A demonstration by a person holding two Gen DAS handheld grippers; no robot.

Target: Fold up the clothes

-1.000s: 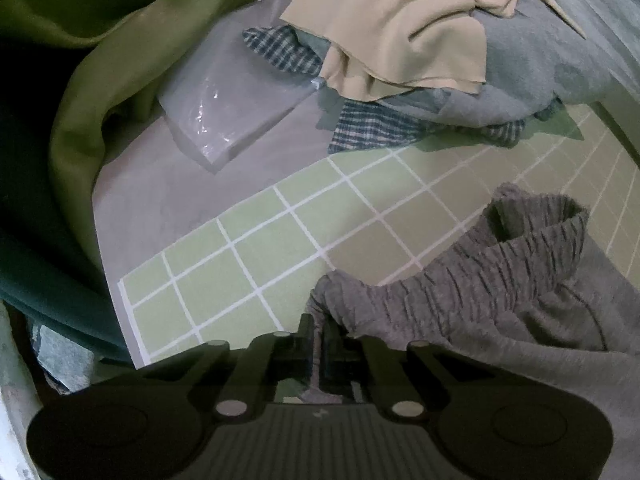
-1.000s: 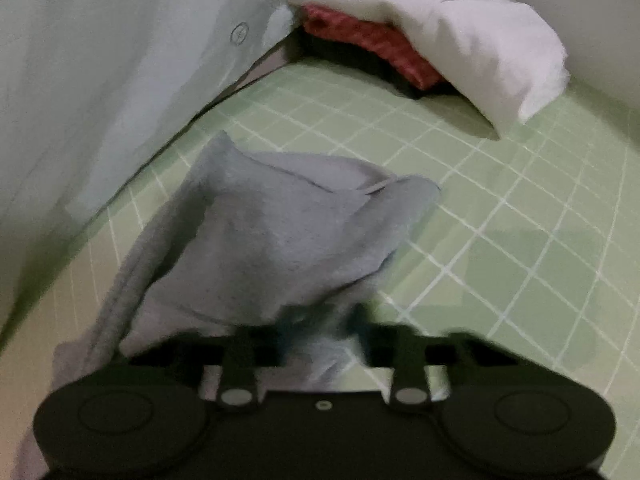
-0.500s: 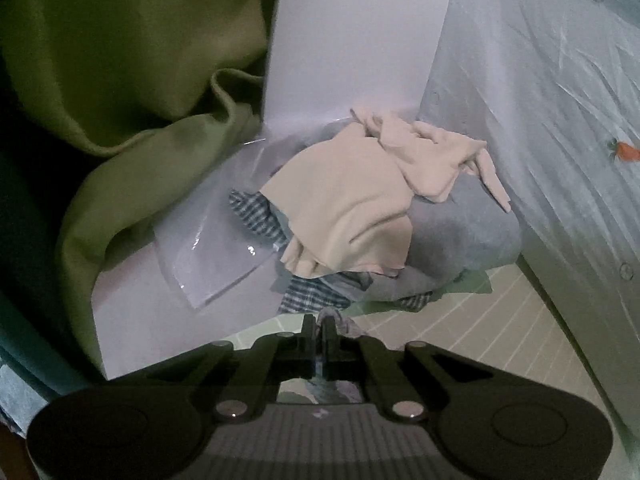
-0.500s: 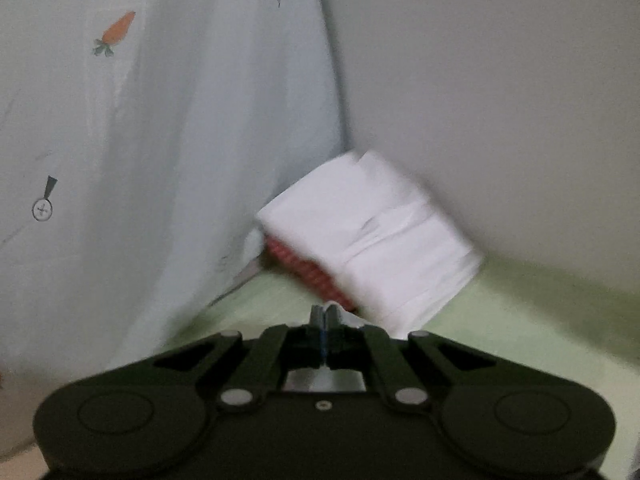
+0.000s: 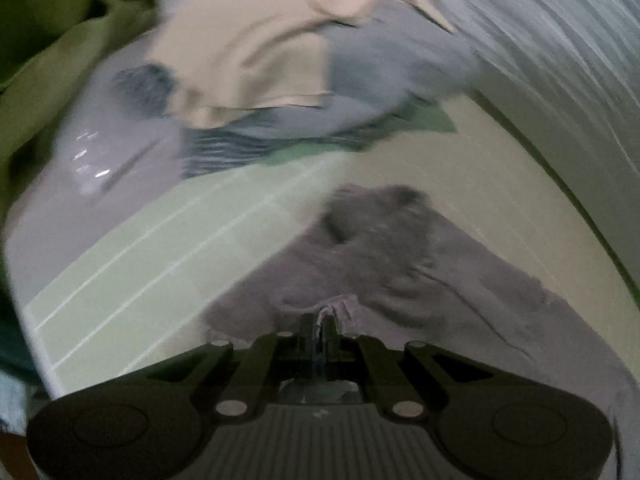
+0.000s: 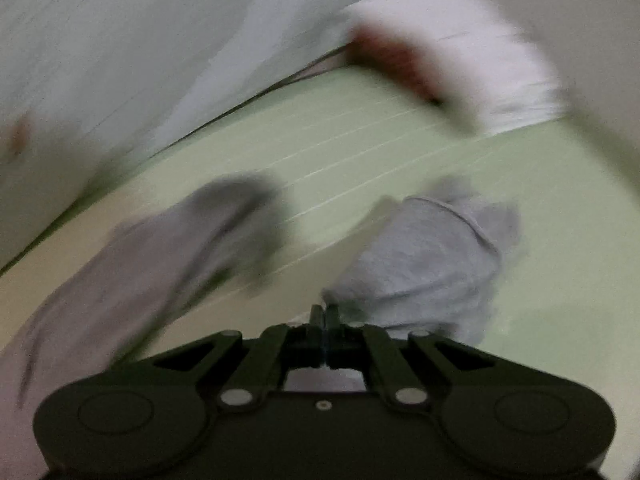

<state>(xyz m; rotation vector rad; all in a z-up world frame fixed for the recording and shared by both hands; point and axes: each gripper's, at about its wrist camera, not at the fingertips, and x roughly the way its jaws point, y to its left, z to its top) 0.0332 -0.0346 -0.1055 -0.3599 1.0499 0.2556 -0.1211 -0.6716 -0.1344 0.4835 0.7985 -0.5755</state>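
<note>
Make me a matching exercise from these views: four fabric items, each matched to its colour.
Items:
1. garment pinched by the left gripper
2. top cloth on the pile
3. bed sheet
4. folded item under the white bundle

Colours:
A. red
B. cream
C. grey
D. pale green with white lines

Pairs: 1-C, 2-B, 3-D, 4-A

Both views motion-blurred. Left wrist: laundry pile [image 5: 280, 60] smeared, garments run together, checked fabric under it barely readable. Clear plastic sheet [image 5: 104, 148] edges vague. Green cloth [image 5: 48, 60] cut off by left edge. Grey garment [image 5: 392, 264] runs out of frame lower right; its pinched edge hidden behind left tongs [image 5: 320, 326]. Right wrist: white pillow [image 6: 472, 48] and red item [image 6: 392, 60] under it too blurred to identify. Darker grey fabric [image 6: 168, 264] cut off bottom left. Orange print on pale curtain [image 6: 100, 52] unreadable.
</note>
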